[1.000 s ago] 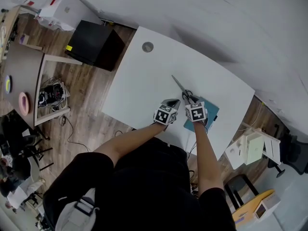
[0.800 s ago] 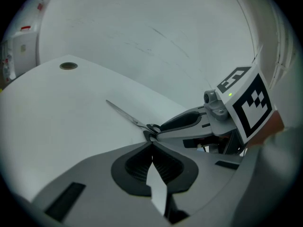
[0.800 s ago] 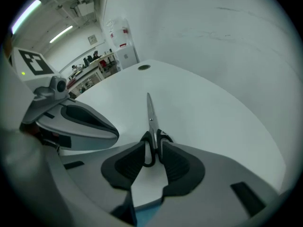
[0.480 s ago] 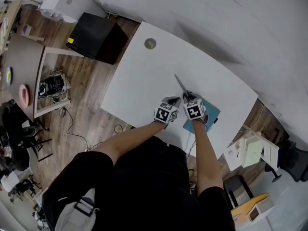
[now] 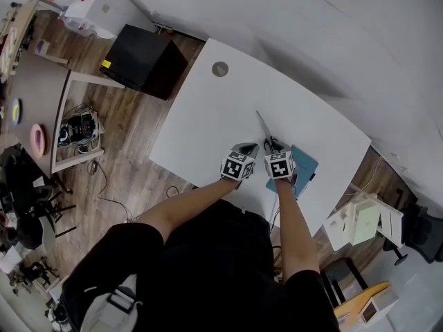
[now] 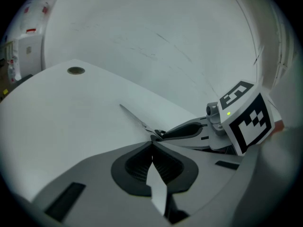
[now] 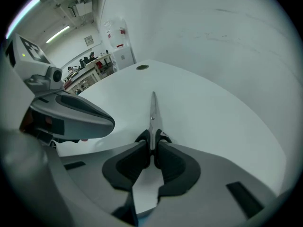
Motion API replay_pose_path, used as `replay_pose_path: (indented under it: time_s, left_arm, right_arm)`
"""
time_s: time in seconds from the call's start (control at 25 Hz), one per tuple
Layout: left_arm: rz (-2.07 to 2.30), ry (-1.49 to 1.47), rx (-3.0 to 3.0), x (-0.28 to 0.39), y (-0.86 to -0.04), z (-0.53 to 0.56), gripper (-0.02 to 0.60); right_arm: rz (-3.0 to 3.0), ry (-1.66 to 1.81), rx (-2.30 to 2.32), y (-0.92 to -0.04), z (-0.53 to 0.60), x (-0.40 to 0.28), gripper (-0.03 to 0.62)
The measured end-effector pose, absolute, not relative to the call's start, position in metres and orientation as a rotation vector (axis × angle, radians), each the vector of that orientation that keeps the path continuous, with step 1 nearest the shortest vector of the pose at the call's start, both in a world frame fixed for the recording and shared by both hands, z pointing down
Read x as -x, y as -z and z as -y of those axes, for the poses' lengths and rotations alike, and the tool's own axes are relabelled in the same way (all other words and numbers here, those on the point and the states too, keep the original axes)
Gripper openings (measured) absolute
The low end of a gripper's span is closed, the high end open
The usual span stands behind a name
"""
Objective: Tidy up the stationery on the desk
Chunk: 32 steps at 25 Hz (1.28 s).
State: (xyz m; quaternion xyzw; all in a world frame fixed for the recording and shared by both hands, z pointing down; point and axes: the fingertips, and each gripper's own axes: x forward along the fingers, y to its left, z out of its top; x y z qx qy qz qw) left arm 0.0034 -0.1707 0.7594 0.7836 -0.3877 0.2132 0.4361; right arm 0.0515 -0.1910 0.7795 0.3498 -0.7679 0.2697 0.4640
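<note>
Tool (image 7: 152,149) closing on scissors (image 7: 153,111) beside pad (image 5: 305,164)

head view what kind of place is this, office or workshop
Probably an office or lab workroom: a white desk with a cable hole, scissors and a teal pad on it, plus another worktable on the wood floor.
</note>
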Motion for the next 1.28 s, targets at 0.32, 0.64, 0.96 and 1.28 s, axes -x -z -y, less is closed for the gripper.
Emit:
replay_pose_path:
  time_s: [0.32, 0.64, 0.96, 1.28]
  left_arm:
    - [0.939, -0.510, -2.036, 0.009, -0.731, 0.156, 0.014]
    - [0.754, -0.578, -2.181, 0.005, -0.713, 0.096, 0.014]
    - [0.613, -0.665, -2.276, -0.026, -0.708, 0.031, 0.014]
    - [0.657, -0.692, -2.305, -0.083, -0.702, -0.029, 0.014]
  right_arm:
    - [1.903, -0.764, -1.086, -0.746, 0.159, -0.043, 0.091]
    - [1.857, -0.872, -1.332, -0.708, 0.096, -0.043, 0.091]
    - [1.801, -0.959, -1.561, -0.693, 0.027, -0.079, 0.091]
    - [1.859, -0.981, -1.651, -0.688, -0.029, -0.143, 0.091]
